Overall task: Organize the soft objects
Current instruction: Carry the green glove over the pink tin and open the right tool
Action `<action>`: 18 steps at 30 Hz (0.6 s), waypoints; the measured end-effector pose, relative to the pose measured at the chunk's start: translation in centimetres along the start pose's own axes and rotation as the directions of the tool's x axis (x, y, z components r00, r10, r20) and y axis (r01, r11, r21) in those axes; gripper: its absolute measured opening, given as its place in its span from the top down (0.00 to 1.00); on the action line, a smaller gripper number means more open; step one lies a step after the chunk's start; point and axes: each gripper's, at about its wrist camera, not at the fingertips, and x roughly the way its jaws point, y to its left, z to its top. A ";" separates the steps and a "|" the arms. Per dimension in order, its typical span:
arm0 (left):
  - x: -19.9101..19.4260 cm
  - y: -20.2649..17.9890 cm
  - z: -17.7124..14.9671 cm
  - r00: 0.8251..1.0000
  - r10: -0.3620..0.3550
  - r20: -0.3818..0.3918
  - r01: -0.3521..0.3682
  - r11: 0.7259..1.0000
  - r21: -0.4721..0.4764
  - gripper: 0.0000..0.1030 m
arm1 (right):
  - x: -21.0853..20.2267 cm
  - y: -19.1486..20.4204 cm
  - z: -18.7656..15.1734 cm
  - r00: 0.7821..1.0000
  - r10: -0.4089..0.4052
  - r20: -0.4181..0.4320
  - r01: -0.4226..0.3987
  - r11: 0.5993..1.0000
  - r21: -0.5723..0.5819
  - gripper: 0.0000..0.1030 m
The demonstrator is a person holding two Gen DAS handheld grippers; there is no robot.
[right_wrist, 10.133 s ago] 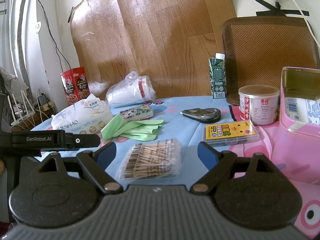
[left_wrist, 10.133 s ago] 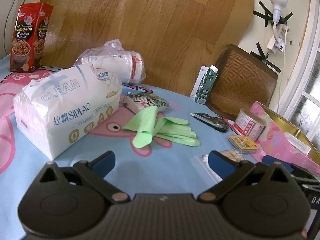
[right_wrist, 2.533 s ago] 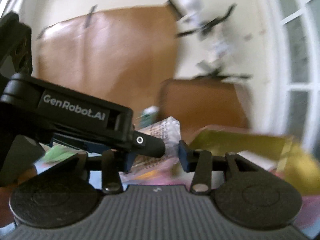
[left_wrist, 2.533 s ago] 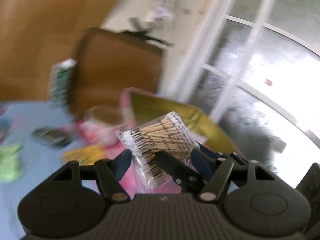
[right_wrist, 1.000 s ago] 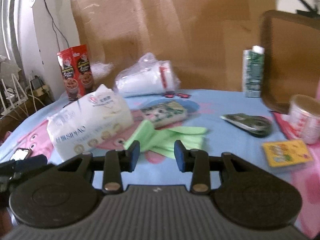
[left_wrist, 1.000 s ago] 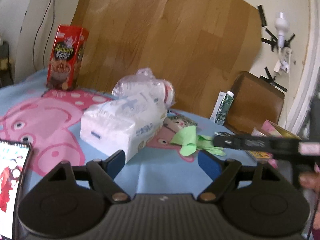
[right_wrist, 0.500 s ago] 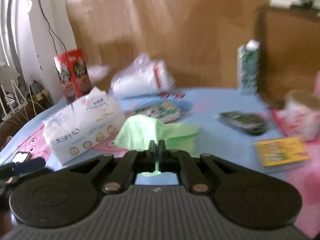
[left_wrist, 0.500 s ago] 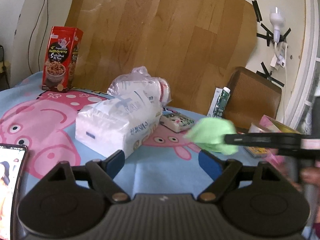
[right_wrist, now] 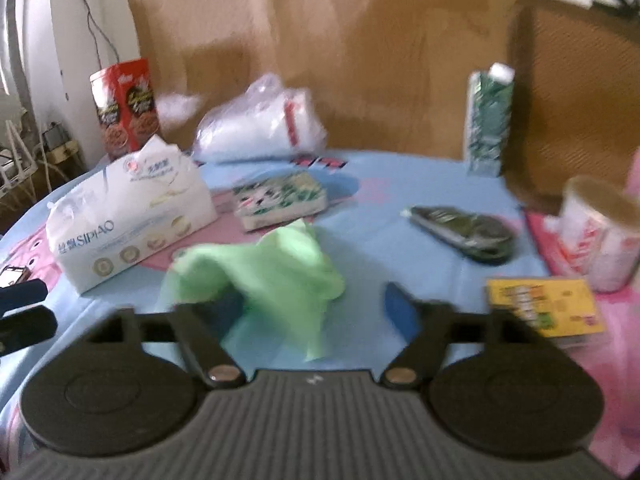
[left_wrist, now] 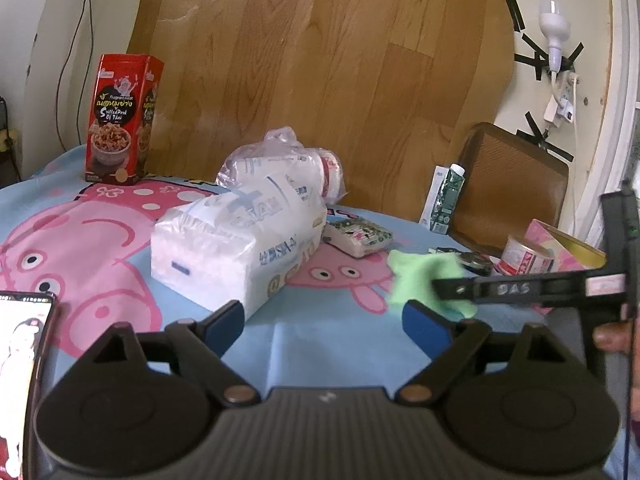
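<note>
The green rubber glove (right_wrist: 276, 276) sits bunched and blurred between the opening jaws of my right gripper (right_wrist: 314, 308). It drapes against the left fingertip (right_wrist: 228, 304), and the pads do not press it. In the left wrist view the same green glove (left_wrist: 420, 276) shows partly behind the right gripper's black bar. My left gripper (left_wrist: 324, 320) hovers over the blue cloth with its jaws opening and nothing between them. The white tissue pack (left_wrist: 240, 240) lies just beyond its left fingertip. A small tissue packet (right_wrist: 280, 200) and a plastic bag of white rolls (right_wrist: 260, 128) lie farther back.
A red snack box (left_wrist: 120, 120) stands at the back left and a green carton (right_wrist: 488, 120) at the back right. A tin can (right_wrist: 600, 232), a yellow card pack (right_wrist: 544, 304), a dark fob (right_wrist: 464, 228) and a pink box (left_wrist: 560, 244) crowd the right. A phone (left_wrist: 20, 380) lies at the left edge.
Half a second ago the right gripper was shut on the green glove and held it up; now its jaws are wide and the glove hangs loose. The left jaws have widened.
</note>
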 end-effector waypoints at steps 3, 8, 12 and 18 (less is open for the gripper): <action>0.1 0.1 0.0 1.000 -0.001 -0.005 0.001 1.000 -0.003 0.11 | 0.5 1.0 -0.3 1.000 -0.004 -0.013 0.003 0.999 -0.055 0.24; 0.3 0.1 0.1 1.000 -0.001 -0.020 0.001 1.000 -0.005 0.11 | 0.7 2.0 -0.3 0.999 0.050 -0.007 -0.050 0.992 -0.114 0.41; 0.3 0.0 0.1 1.000 0.013 -0.022 -0.013 1.000 -0.002 0.11 | 1.4 3.3 0.0 0.994 0.103 -0.023 -0.106 0.978 -0.178 0.94; 0.9 0.2 0.4 0.988 -0.106 -0.109 0.098 0.992 -0.076 0.12 | -1.7 4.7 -2.3 0.992 0.124 -0.017 -0.125 0.978 -0.168 0.94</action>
